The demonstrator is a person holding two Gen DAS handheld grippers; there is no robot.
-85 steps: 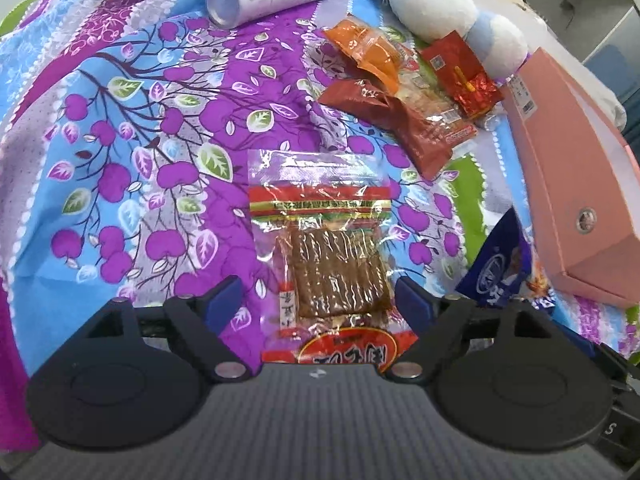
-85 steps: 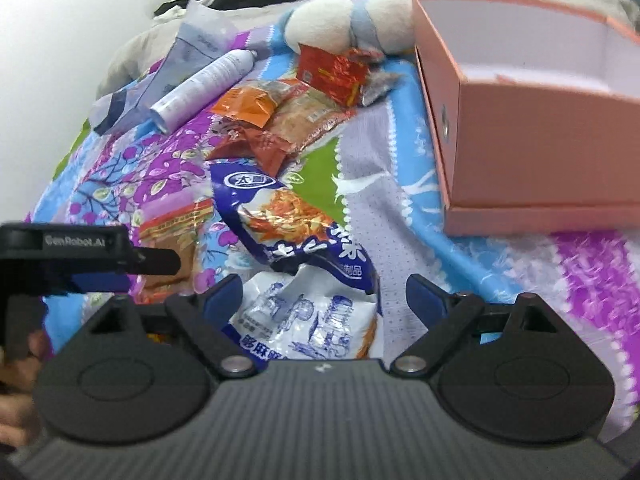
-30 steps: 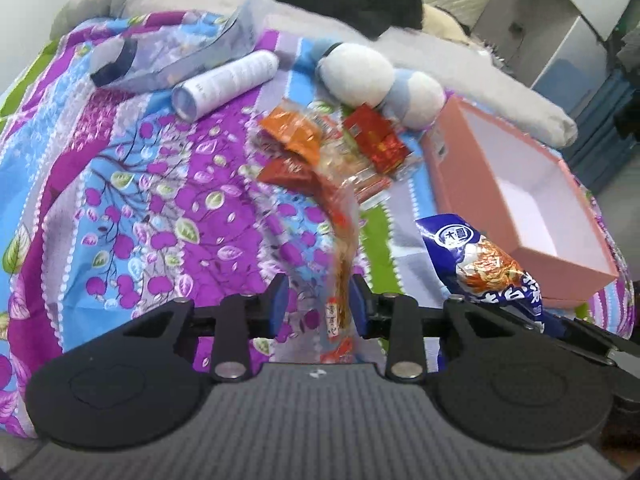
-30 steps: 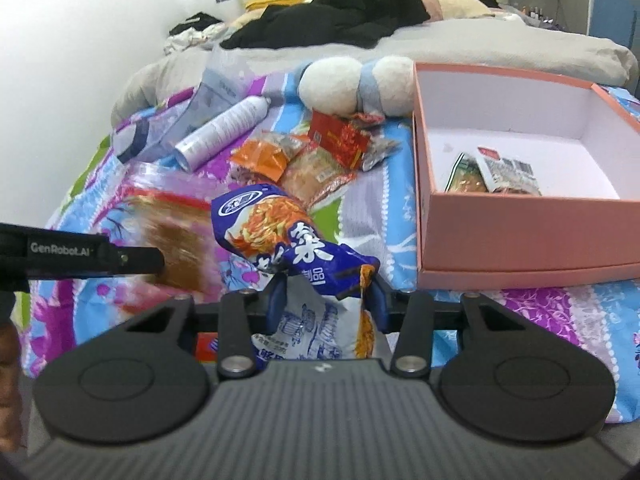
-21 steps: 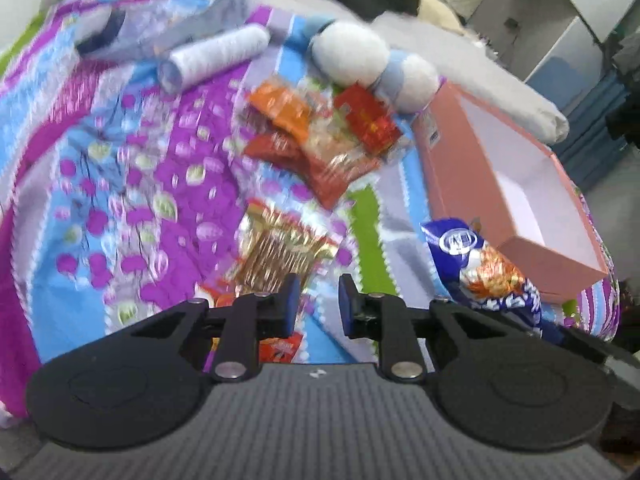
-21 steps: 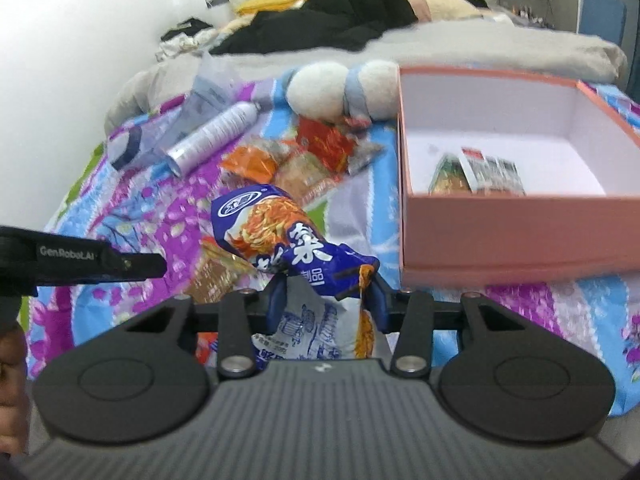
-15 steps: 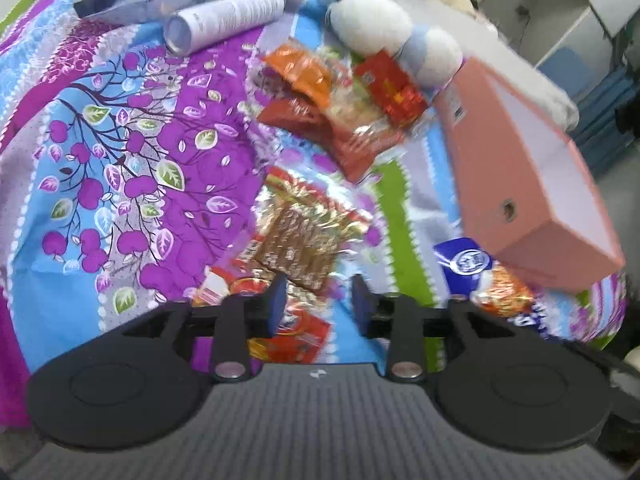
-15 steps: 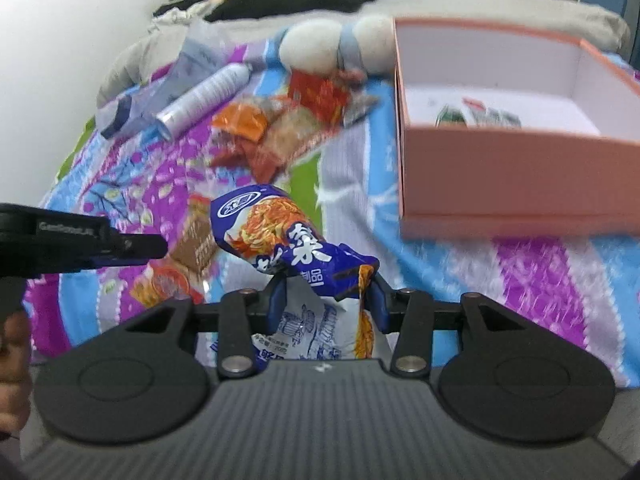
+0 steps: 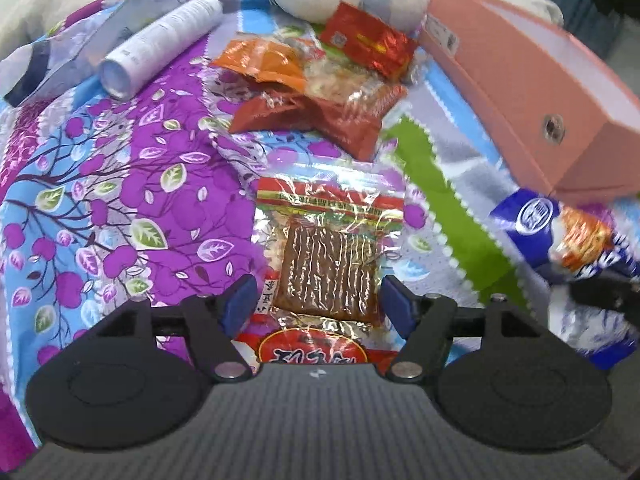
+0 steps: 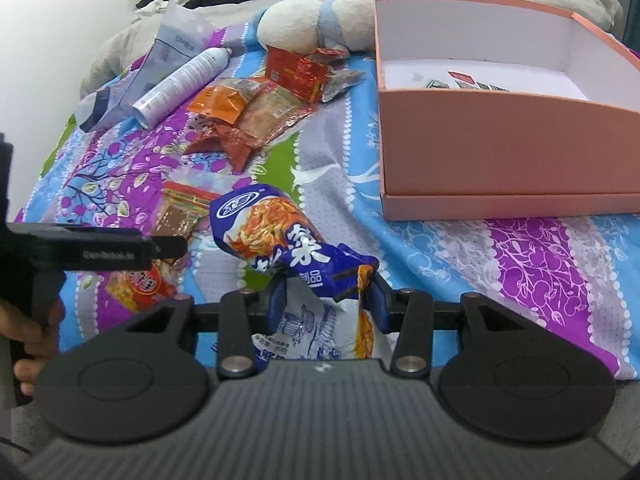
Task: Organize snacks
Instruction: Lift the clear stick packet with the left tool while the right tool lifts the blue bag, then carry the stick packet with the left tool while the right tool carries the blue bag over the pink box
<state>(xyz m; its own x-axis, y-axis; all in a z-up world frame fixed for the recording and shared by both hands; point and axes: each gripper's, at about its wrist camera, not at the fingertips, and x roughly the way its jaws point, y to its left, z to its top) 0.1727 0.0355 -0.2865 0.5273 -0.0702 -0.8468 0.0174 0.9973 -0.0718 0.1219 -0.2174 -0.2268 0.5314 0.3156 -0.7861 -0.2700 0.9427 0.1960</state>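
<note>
Meanwhile left gripper jaws are opening over the jerky packet; right gripper clamps the blue bag

Bright, even light — fisheye-bent edges, right-side blur

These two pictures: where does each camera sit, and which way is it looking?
Left wrist: rides the left gripper, looking down at a clear jerky packet lying between its opening jaws.
Right wrist: rides the right gripper, jaws pinching a blue snack bag; a hand shows at left.
Shared: both packets and the pink box.
</note>
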